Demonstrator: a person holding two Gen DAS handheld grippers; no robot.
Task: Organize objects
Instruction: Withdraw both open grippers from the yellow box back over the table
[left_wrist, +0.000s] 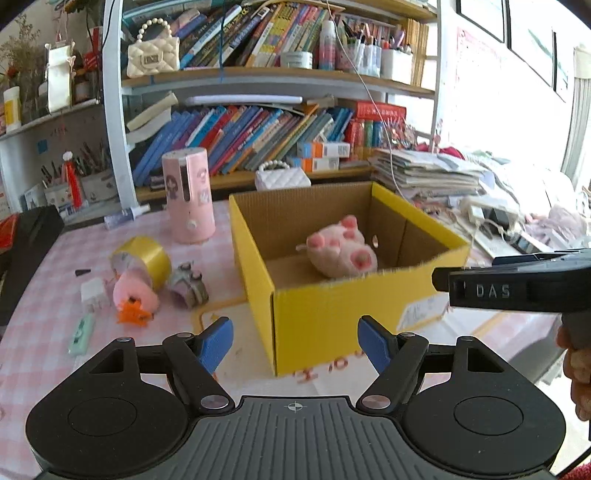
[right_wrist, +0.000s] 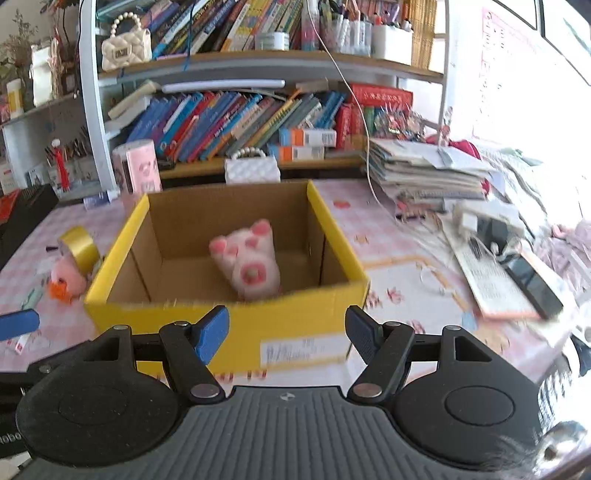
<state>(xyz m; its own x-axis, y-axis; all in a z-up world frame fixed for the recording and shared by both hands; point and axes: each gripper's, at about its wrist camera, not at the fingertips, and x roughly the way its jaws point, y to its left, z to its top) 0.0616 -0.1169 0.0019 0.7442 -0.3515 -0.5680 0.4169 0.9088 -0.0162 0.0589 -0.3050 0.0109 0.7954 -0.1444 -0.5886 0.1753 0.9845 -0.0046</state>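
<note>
A yellow cardboard box (left_wrist: 332, 321) (right_wrist: 295, 325) stands open on the pink checked tablecloth. Inside it lies a pink plush toy (left_wrist: 341, 251) (right_wrist: 247, 266). My left gripper (left_wrist: 295, 345) hangs open before the box's near left corner, with nothing between its blue pads. My right gripper (right_wrist: 286, 334) is open and empty in front of the box's near wall. Left of the box lie a yellow tape roll (left_wrist: 144, 258) (right_wrist: 79, 240), a pink fluffy toy with orange feet (left_wrist: 135, 295), a small grey item (left_wrist: 188, 284), a white charger (left_wrist: 94, 295) and a green stick (left_wrist: 81, 334).
A pink cylinder (left_wrist: 188, 195) stands behind the loose items. A stack of papers (left_wrist: 424, 173), a power strip and a phone (right_wrist: 532, 280) crowd the right side. A black case (left_wrist: 26, 251) sits at the left edge. A full bookshelf (left_wrist: 258, 144) backs the table.
</note>
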